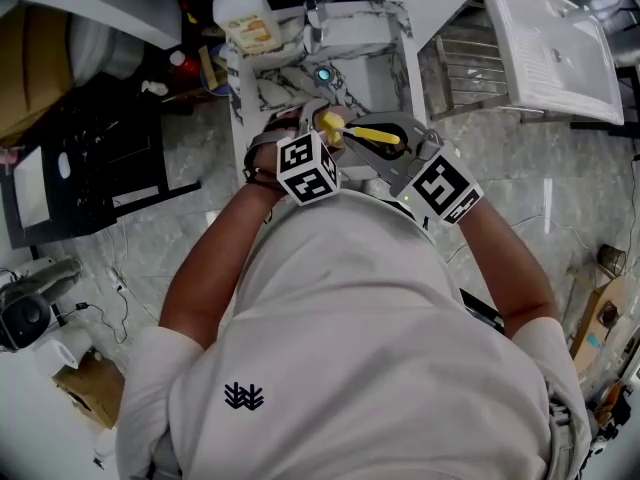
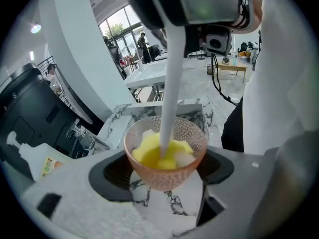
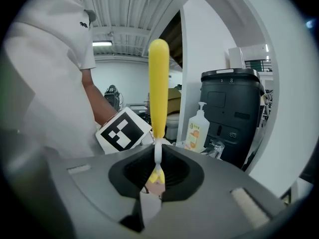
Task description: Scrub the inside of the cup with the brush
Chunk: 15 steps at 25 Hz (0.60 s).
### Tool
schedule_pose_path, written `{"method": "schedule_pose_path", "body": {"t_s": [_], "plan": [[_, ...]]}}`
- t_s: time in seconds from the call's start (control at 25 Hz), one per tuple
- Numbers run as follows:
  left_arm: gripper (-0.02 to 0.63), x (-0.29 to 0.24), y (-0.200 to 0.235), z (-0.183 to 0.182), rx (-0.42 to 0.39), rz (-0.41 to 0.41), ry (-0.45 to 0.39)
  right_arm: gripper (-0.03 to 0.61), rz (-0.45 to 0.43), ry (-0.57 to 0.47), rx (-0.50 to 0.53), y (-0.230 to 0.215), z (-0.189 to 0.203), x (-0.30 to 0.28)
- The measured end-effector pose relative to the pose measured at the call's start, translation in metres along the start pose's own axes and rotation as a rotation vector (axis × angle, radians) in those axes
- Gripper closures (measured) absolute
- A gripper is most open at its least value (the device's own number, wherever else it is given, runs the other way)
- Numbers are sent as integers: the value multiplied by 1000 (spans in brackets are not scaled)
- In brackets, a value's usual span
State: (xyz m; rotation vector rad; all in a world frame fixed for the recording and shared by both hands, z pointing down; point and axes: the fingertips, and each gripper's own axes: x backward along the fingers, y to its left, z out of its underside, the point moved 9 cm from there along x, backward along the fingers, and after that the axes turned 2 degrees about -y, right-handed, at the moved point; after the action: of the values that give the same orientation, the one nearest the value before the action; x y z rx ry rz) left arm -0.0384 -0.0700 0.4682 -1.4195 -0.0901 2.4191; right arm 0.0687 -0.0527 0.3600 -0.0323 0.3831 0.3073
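A pink, dimpled, see-through cup (image 2: 192, 133), clasped between the left gripper's (image 2: 164, 176) jaws above a small narrow-rimmed marble sink (image 1: 285, 88), holds the yellow sponge head of the brush (image 3: 158, 78), whose white stem rises toward 12 o'clock into the right gripper's (image 3: 157, 176) clenched jaws.

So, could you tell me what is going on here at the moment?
A person is working over a marble-patterned sink with a gripper in each hand. The left gripper is closed on a pink dimpled glass cup. The right gripper grips a yellow-handled brush by its thin white stem, and the brush's yellow sponge head sits inside the cup.
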Motion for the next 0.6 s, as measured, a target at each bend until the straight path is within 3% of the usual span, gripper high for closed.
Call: {"method": "schedule_pose_path", "body": {"t_s": [0.36,0.6], "plan": [[236,-2,2,8,-49,-19,41,535,9,-105,-32,-8,-19,14],[236,-2,6,15,11,-14,26,537,38,-133,-101,-14,-24,38]]}}
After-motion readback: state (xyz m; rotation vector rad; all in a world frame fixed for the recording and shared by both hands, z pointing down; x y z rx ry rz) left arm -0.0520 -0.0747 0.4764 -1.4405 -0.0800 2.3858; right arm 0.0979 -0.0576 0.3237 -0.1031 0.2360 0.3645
